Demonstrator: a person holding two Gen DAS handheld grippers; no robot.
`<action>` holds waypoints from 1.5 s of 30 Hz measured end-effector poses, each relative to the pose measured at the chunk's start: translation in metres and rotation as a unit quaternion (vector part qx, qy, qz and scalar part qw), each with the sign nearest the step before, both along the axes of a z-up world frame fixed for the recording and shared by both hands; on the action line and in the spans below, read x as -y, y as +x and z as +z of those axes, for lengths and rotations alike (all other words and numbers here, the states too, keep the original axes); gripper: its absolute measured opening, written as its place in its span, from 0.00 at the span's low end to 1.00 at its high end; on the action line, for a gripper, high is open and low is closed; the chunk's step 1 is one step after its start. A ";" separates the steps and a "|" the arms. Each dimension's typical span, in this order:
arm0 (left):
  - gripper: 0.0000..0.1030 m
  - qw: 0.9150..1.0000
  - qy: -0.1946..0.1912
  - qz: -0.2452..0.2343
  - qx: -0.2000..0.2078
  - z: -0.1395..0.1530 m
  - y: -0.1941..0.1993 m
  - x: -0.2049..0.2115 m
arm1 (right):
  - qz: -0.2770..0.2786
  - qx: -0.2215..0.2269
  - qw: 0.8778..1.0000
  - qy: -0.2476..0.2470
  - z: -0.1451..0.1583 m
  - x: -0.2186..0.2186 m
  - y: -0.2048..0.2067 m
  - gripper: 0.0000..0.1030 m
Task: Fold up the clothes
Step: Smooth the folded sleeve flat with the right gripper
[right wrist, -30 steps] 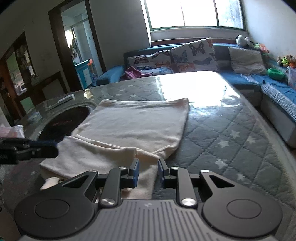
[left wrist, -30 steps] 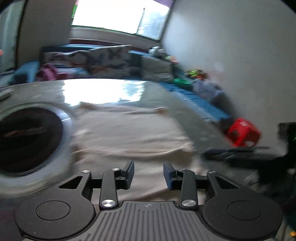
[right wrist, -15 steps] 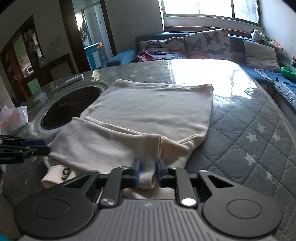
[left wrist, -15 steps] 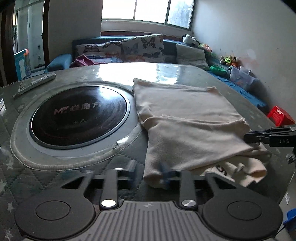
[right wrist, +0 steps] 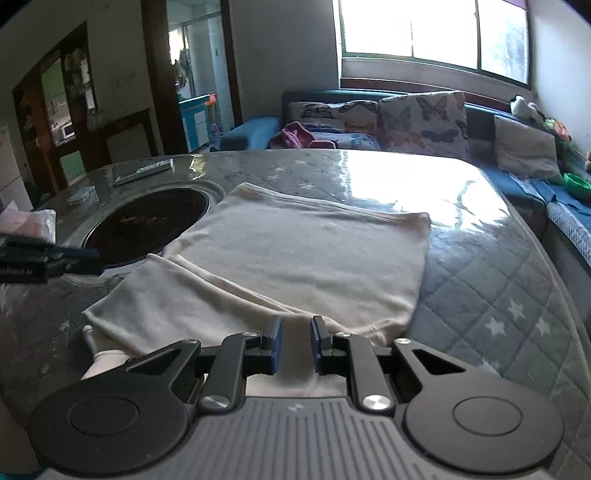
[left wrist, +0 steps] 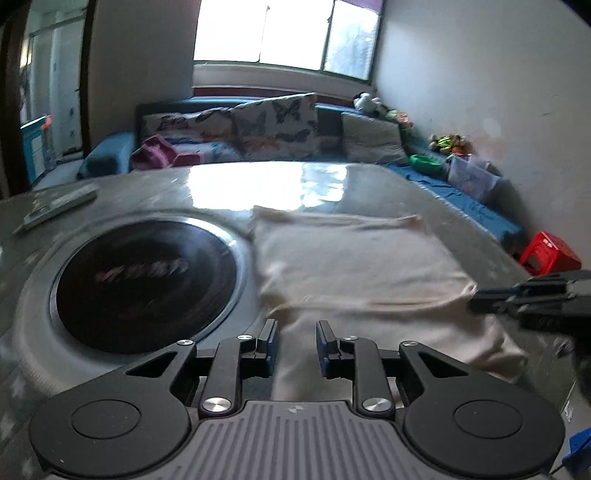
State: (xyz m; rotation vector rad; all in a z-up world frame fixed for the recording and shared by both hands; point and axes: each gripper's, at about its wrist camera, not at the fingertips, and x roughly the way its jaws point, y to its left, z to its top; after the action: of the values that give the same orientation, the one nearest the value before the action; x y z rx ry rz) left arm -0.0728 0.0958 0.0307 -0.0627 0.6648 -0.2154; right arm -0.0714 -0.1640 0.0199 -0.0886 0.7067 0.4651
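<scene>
A cream garment (right wrist: 295, 251) lies flat on a grey quilted surface (right wrist: 480, 295) printed with white stars. It sits just right of a round black hob (left wrist: 144, 277) set into that surface. The far part of the garment is spread smooth. The near part is folded over itself in 2 layers, with a soft ridge running across it and a loose end bunched at the near edge.

The left claw (left wrist: 297, 345) hovers at the garment's near left edge. Its 2 blue pads (left wrist: 271, 349) have just been closing and stand a narrow gap apart. Cloth shows below the gap, but nothing is pinched. From the right camera, its tips reach in from the left over the hob's rim, short of the cloth.

The right claw (right wrist: 295, 345) is at the near right of the garment, where the ridge of the fold meets it. Its pads have also just been closing and sit close together. Cream cloth fills the slim gap, but it is unclear whether they pinch it.

A flat grey remote (left wrist: 59, 208) lies at the surface's far left. Beyond are a blue sofa (right wrist: 251, 133) with butterfly cushions (right wrist: 421, 118), a bright window (right wrist: 432, 29) and a red stool (left wrist: 550, 254) by the wall.
</scene>
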 end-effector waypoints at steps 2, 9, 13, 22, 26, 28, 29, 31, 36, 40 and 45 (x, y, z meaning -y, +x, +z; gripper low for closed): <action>0.24 1.000 0.002 -0.009 -0.006 -0.005 0.012 0.009 | 0.004 -0.007 1.000 0.000 -0.005 -0.003 0.004 0.15; 0.25 0.999 0.029 -0.030 -0.035 -0.027 0.032 0.026 | 0.021 -0.013 0.999 -0.030 -0.014 -0.007 -0.001 0.15; 0.31 0.998 0.033 -0.037 -0.030 -0.026 0.021 0.024 | 0.037 -0.016 0.999 -0.019 -0.009 -0.003 -0.015 0.15; 0.39 0.999 0.034 -0.012 -0.032 -0.023 0.002 0.004 | 0.023 -0.004 0.999 -0.040 -0.001 0.009 -0.046 0.24; 0.41 0.999 0.025 -0.002 -0.039 -0.026 -0.005 -0.005 | 0.017 0.003 0.997 -0.081 -0.004 0.014 -0.061 0.37; 0.44 0.999 0.022 0.002 -0.043 -0.028 -0.010 -0.008 | 0.020 0.007 0.995 -0.099 -0.008 0.015 -0.067 0.37; 0.44 0.999 0.021 0.004 -0.045 -0.028 -0.012 -0.009 | 0.020 0.011 0.994 -0.106 -0.010 0.014 -0.069 0.37; 0.45 0.999 0.017 0.006 -0.049 -0.030 -0.016 -0.011 | 0.020 0.018 0.993 -0.116 -0.013 0.012 -0.072 0.37; 0.45 0.998 0.009 0.010 -0.058 -0.034 -0.024 -0.014 | 0.017 0.039 0.990 -0.131 -0.018 0.004 -0.073 0.35; 0.45 0.998 0.008 0.012 -0.058 -0.035 -0.025 -0.014 | 0.013 0.059 0.988 -0.145 -0.021 -0.002 -0.072 0.36; 0.45 0.998 0.009 0.016 -0.059 -0.035 -0.025 -0.015 | -0.010 0.070 0.986 -0.154 -0.024 0.000 -0.070 0.35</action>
State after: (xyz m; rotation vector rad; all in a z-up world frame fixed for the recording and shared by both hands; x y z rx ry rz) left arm -0.0977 0.1106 -0.0044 -0.0696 0.7818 -0.1768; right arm -0.1416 -0.1644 -0.0039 -0.4005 0.6369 0.3245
